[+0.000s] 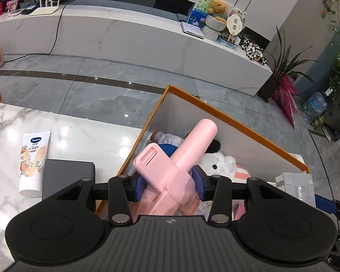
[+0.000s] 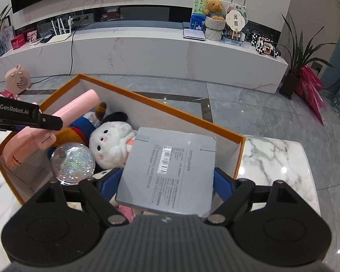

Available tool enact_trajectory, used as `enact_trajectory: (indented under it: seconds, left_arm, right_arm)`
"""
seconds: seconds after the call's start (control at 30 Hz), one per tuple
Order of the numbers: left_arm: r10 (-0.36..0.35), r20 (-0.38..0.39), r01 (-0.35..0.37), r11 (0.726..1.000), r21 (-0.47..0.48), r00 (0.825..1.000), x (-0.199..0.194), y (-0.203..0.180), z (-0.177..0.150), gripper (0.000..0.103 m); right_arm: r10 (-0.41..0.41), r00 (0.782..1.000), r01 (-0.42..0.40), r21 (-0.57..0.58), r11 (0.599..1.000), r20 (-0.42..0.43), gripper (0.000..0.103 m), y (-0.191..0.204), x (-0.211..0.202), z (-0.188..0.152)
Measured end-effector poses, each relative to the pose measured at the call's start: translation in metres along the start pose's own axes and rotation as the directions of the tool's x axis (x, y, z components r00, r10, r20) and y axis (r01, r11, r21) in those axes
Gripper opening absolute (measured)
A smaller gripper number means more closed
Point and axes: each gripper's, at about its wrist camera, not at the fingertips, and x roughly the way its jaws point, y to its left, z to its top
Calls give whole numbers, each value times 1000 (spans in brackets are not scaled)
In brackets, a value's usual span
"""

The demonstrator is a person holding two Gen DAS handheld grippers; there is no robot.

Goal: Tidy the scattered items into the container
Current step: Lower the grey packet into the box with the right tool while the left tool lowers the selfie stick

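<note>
Reading "PAINTING NOTEBOOK" and "lanquo" beside a barcode label, the flat grey notebook pack [image 2: 170,170] is sitting clamped between the blue pads of the right tool [image 2: 167,181], tilted over the near right part of the orange-rimmed cardboard box with pale inner walls [image 2: 161,104]. "GenRobot.AI" is showing in white on the black arm of the left tool [image 1: 170,181], which is reaching in from the left of the right wrist view. That left tool is gripping a glossy pink plastic folding gadget with a rounded cylindrical handle [image 1: 181,165], holding it by its hinge block above the box's left end, the handle pointing up and away. A white squeeze tube printed "Vaseline" with peach artwork [image 1: 34,161] is lying on the white marble worktop [image 1: 79,140] left of the box, just beside a dark grey rectangular block [image 1: 68,176]. Inside the box, a white plush bunny [image 2: 111,145], a doll in blue and orange clothes [image 2: 79,131] and a clear glitter-filled ball [image 2: 73,163] are lying together.
</note>
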Motion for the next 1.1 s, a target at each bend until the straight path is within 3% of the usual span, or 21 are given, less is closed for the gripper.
enact_trajectory:
  seconds: [0.53, 0.83, 0.93, 1.1]
  left_arm:
    - [45, 42, -45, 999, -7, 998, 12, -8, 8, 48]
    - [151, 111, -140, 984, -107, 982, 11, -16, -1, 48]
    - [202, 107, -192, 977, -95, 974, 15, -21, 2, 48]
    - [213, 91, -206, 975, -78, 973, 19, -25, 8, 47]
  right_arm:
    - [-62, 997, 62, -7, 998, -54, 86, -6, 38, 7]
    - [-101, 993, 97, -57, 994, -57, 86, -5, 45, 10]
    - [-106, 993, 101, -71, 992, -60, 86, -3, 46, 10]
    - [-102, 990, 95, -76, 993, -93, 87, -3, 50, 15]
